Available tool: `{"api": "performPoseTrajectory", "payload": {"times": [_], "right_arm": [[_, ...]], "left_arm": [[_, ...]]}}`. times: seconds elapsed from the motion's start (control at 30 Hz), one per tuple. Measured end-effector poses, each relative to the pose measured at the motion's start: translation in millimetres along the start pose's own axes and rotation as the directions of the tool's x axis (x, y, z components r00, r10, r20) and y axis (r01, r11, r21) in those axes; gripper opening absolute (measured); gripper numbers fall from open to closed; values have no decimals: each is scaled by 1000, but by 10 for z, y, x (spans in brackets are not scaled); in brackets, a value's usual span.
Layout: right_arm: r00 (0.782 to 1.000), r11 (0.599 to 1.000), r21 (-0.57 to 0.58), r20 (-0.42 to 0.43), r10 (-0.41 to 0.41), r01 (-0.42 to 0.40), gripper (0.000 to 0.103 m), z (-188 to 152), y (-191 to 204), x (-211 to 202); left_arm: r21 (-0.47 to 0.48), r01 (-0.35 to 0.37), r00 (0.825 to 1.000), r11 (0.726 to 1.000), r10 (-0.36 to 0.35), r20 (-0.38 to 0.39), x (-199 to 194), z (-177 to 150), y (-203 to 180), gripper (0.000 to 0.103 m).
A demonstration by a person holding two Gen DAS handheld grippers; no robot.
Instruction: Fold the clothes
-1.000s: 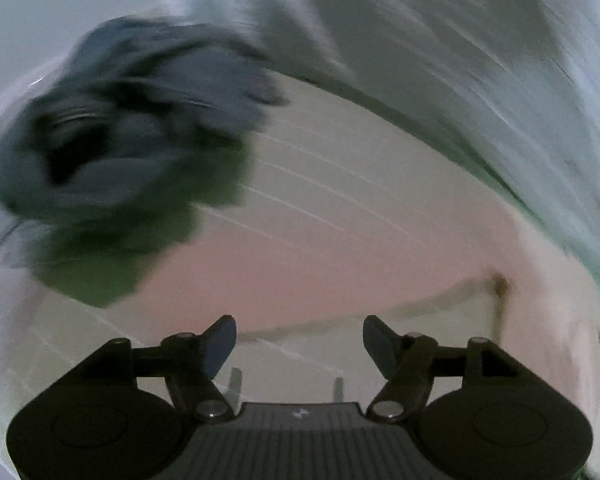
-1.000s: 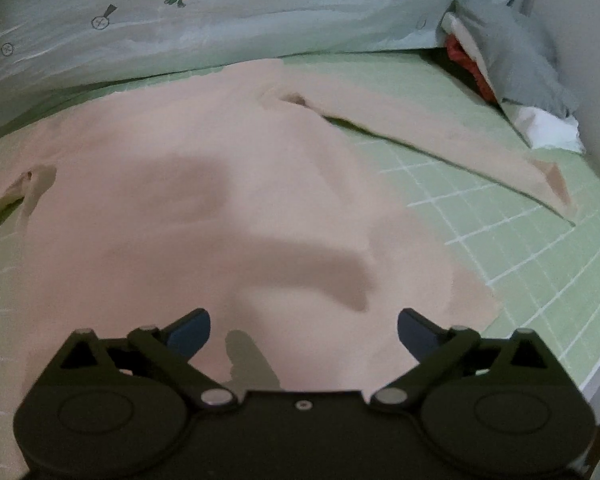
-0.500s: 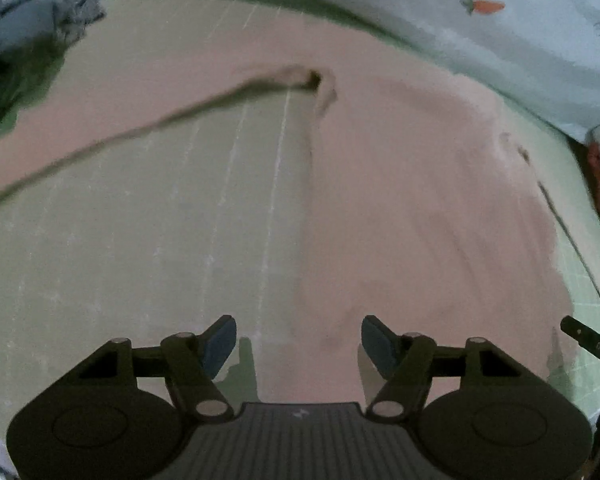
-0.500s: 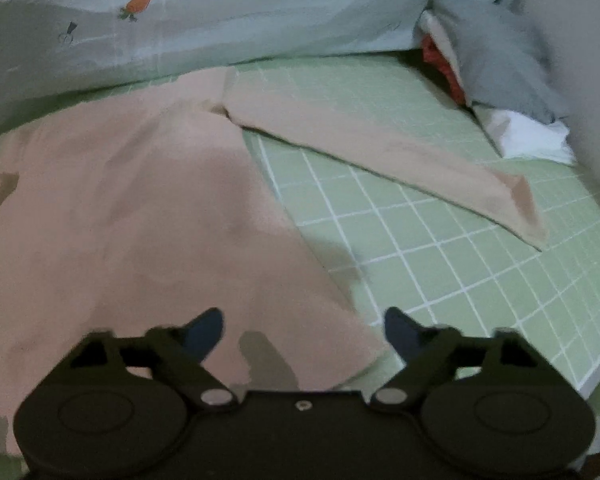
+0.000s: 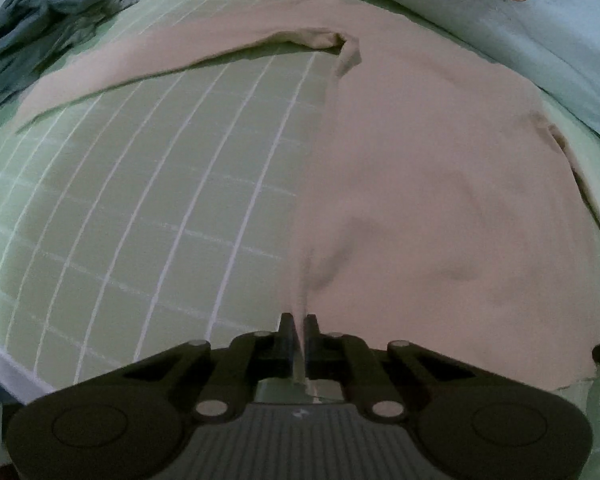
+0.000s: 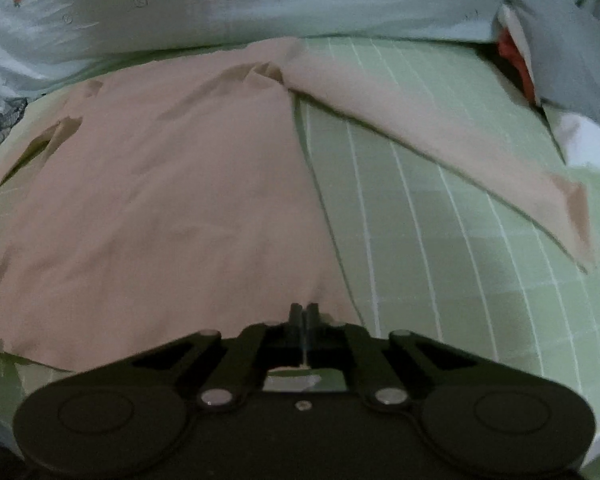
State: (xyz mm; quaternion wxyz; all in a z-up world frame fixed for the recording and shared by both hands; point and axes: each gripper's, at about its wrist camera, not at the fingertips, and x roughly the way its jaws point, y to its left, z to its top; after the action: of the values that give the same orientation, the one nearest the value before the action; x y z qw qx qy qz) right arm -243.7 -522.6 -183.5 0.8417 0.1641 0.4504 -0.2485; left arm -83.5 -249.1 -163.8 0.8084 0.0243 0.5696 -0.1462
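A pale pink long-sleeved top [image 5: 440, 184] lies spread flat on a green gridded sheet [image 5: 140, 200], both sleeves stretched outward. My left gripper [image 5: 299, 322] is shut on the hem at the top's left bottom corner, with a thin fold of fabric rising between the fingers. In the right wrist view the same top [image 6: 172, 200] fills the left half, its right sleeve [image 6: 460, 152] slanting off to the right. My right gripper [image 6: 304, 310] is shut on the hem at the right bottom corner.
A heap of dark grey clothes [image 5: 48, 20] sits at the far left. A light duvet with carrot prints [image 6: 260, 0] lies along the far side. Grey, red and white garments [image 6: 560, 60] are piled at the far right. The bed's edge [image 5: 8, 364] runs near my left gripper.
Both grippers went from wide open to shut on the top's bottom hem corners. The left view swung from the grey clothes pile to the spread top.
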Motion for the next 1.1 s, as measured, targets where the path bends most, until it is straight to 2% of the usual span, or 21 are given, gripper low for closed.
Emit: {"api": "performPoseTrajectory", "payload": {"times": [0.1, 0.17, 0.27, 0.3, 0.33, 0.37, 0.4, 0.43, 0.47, 0.5, 0.63, 0.87, 1.1], "right_arm": [[1000, 1000, -9, -28, 9, -9, 1, -93, -12, -94], [999, 999, -39, -39, -4, 3, 1, -154, 41, -150], [998, 997, -54, -32, -48, 47, 8, -147, 118, -169], [998, 997, -53, -24, -65, 64, 20, -122, 148, -167], [997, 996, -51, -5, -75, 75, 38, -90, 181, -173], [996, 995, -43, 23, -88, 89, 59, -46, 222, -182], [994, 994, -37, 51, -99, 101, 69, -4, 265, -191], [991, 993, -37, 80, -105, 108, 86, 33, 322, -204], [989, 993, -42, 109, -101, 106, 98, 70, 399, -208], [986, 994, -45, 134, -96, 103, 102, 108, 475, -208], [985, 997, -31, 158, -64, 70, 103, 260, 793, -128], [975, 994, 27, 191, -110, 107, 103, 381, 1282, -30], [977, 983, 77, 119, -176, 167, 103, 445, 1620, 125]], "left_arm": [[-13, -3, 1000, 1000, 2, -6, -66, -109, 52, 5], [1, -4, 1000, 1000, 4, 17, -128, -70, 95, 6], [25, -7, 998, 1000, 5, 57, -223, 7, 160, 15], [33, -8, 998, 999, 6, 70, -255, 33, 182, 29], [41, -9, 997, 999, 6, 83, -287, 58, 204, 38], [49, -11, 995, 999, 6, 96, -319, 84, 226, 56], [51, -17, 993, 999, 11, 114, -350, 139, 280, 66], [52, -24, 991, 998, 17, 132, -382, 200, 343, 68], [45, -28, 990, 999, 22, 142, -407, 262, 418, 70], [37, -32, 988, 999, 26, 149, -431, 323, 498, 74], [-12, -68, 984, 998, 69, 165, -426, 594, 961, 78], [-55, -128, 978, 990, 135, 161, -230, 1078, 1760, 88], [-102, -144, 974, 984, 159, 162, 38, 1604, 2357, 88]]}}
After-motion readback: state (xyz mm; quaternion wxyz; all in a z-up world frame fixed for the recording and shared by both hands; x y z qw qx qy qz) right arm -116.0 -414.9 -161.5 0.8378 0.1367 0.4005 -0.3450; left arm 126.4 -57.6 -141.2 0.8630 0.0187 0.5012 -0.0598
